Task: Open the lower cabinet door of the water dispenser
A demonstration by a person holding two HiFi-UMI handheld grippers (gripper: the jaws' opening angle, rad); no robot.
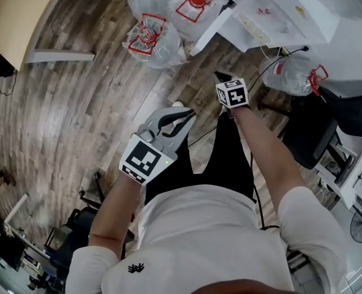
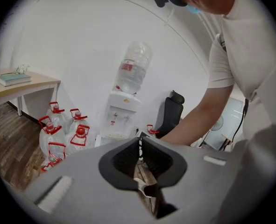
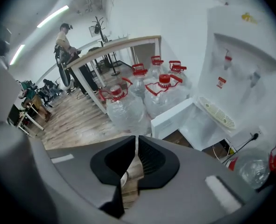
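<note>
The white water dispenser stands at the top right of the head view, and its lower cabinet door hangs swung out to the left. In the right gripper view the door stands open beside the bare cabinet inside, under the dispenser's taps. My right gripper hovers short of the dispenser, jaws together and nothing between them. Lower left, my left gripper is shut and empty, and its view has the dispenser far off.
Several big water bottles with red caps crowd the floor left of the dispenser. One more bottle lies to its right, next to a black office chair. A wooden desk and a person are further back.
</note>
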